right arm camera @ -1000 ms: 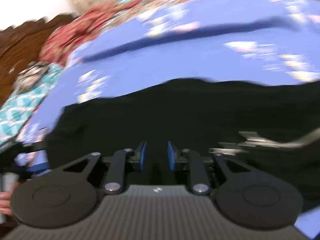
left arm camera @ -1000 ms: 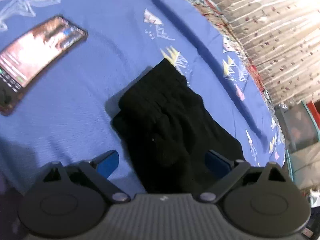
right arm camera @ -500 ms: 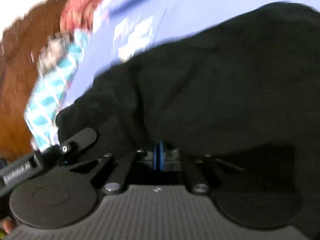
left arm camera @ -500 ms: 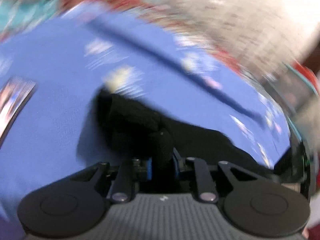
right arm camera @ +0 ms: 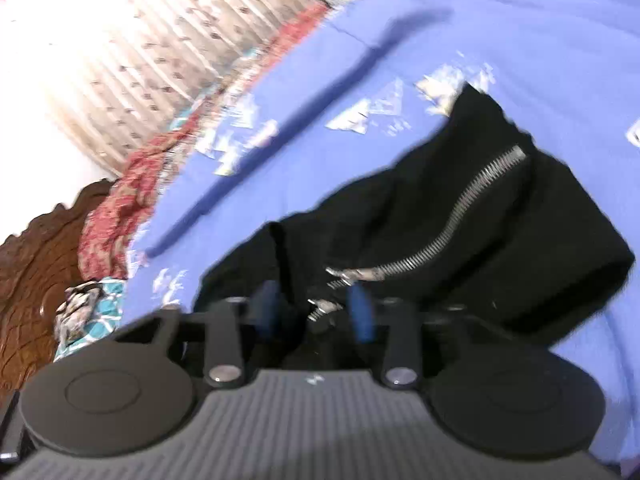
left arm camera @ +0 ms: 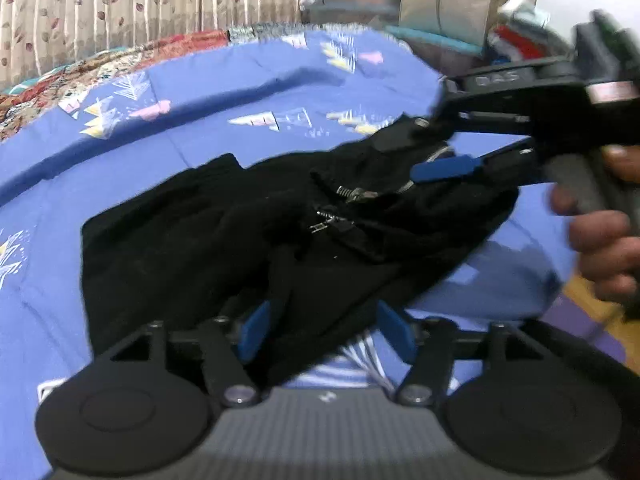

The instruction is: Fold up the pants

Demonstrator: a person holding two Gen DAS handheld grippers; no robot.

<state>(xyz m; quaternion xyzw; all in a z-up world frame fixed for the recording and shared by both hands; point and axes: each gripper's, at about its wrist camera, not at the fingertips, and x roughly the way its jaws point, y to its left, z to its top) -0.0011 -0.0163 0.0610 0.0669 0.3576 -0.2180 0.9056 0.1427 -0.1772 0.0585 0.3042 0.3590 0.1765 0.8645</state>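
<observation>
Black pants (left arm camera: 192,236) lie bunched in a folded heap on the blue bedspread (left arm camera: 120,128), with silver zippers (left arm camera: 352,194) showing on top. My left gripper (left arm camera: 324,328) is open, its blue fingers on either side of the near edge of the cloth. My right gripper (left arm camera: 436,152) reaches in from the right over the heap, its jaws apart. In the right wrist view the right gripper (right arm camera: 316,312) is open over the pants (right arm camera: 520,240) by a long zipper (right arm camera: 460,216).
The blue bedspread (right arm camera: 540,40) has white and yellow prints. A red patterned quilt (left arm camera: 100,64) and a curtain (left arm camera: 120,8) lie beyond it. A brown wooden headboard (right arm camera: 36,280) is at the left. Boxes and clutter (left arm camera: 440,8) stand past the bed's far corner.
Both grippers were shut on the pants half a second ago and are now open. The pants lie folded over in a heap. Both views have swung round.
</observation>
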